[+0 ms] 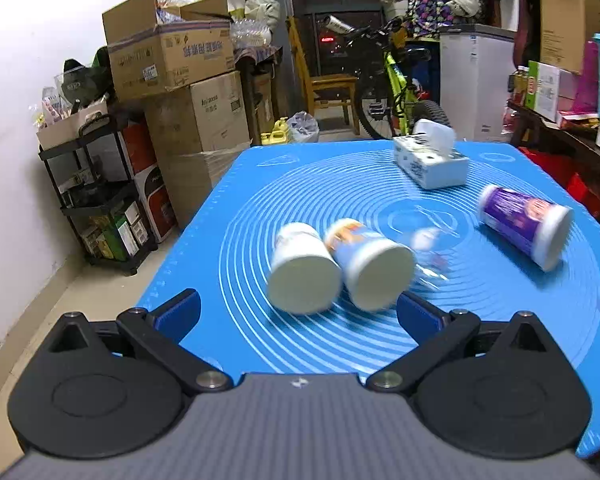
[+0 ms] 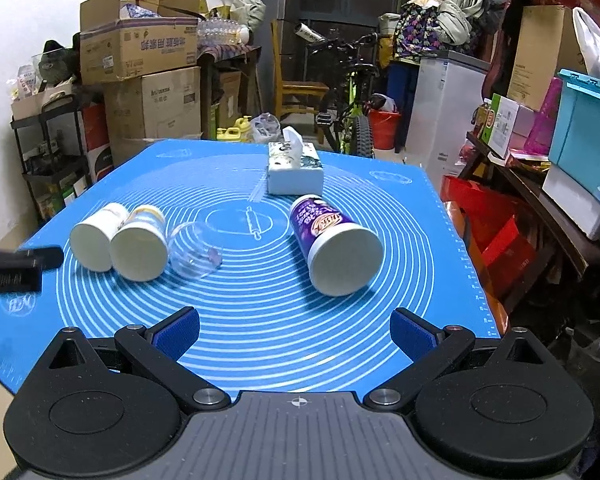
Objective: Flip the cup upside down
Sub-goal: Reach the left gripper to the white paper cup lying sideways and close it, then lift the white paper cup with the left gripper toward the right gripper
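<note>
Each hand-held gripper [image 1: 298,312] [image 2: 295,334] gapes empty over bare blue mat [image 2: 260,320], purple cup [image 2: 334,244] lying near its right edge

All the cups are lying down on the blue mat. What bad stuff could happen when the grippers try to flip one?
1. The white cup and the light blue cup lie side by side, seemingly touching, so grabbing one may send the other rolling.
2. The clear cup is hard to see against the blue mat and could get knocked.
3. The purple cup lies on its side and might roll toward the mat's right edge.
</note>
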Action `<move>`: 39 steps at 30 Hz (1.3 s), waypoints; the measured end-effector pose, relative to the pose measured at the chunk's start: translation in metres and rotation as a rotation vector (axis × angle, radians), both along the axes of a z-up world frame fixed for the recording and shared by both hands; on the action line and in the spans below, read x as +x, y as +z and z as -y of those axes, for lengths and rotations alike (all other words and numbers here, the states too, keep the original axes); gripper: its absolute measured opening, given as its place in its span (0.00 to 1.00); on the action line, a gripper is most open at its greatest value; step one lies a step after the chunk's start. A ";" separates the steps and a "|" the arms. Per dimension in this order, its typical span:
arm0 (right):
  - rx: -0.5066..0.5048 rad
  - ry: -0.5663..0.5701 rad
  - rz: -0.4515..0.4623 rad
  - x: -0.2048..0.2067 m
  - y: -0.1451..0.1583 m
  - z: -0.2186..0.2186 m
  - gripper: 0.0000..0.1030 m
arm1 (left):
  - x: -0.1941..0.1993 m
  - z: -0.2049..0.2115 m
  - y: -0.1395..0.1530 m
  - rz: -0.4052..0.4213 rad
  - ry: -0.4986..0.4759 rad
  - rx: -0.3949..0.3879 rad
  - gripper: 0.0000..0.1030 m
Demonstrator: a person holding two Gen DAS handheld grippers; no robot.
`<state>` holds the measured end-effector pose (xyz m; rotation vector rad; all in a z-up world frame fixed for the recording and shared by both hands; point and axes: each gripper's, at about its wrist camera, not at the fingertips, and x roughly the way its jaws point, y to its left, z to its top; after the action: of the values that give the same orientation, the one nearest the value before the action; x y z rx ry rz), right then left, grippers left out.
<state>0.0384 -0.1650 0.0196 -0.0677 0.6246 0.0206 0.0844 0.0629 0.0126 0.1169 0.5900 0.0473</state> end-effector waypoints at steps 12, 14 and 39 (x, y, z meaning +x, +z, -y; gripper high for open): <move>0.026 -0.063 -0.035 0.026 -0.016 0.020 0.98 | 0.099 -0.022 -0.020 -0.118 0.025 -0.006 1.00; 0.026 -0.076 -0.037 0.028 -0.018 0.023 0.98 | 0.110 -0.024 -0.024 -0.140 0.027 -0.009 0.99; 0.035 -0.099 -0.038 0.029 -0.022 0.027 0.98 | 0.111 -0.035 -0.016 -0.226 0.000 -0.152 0.51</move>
<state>0.0673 -0.1920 -0.0023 -0.0027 0.6648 -0.0636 0.1959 0.0977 -0.0038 -0.0262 0.8171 -0.0111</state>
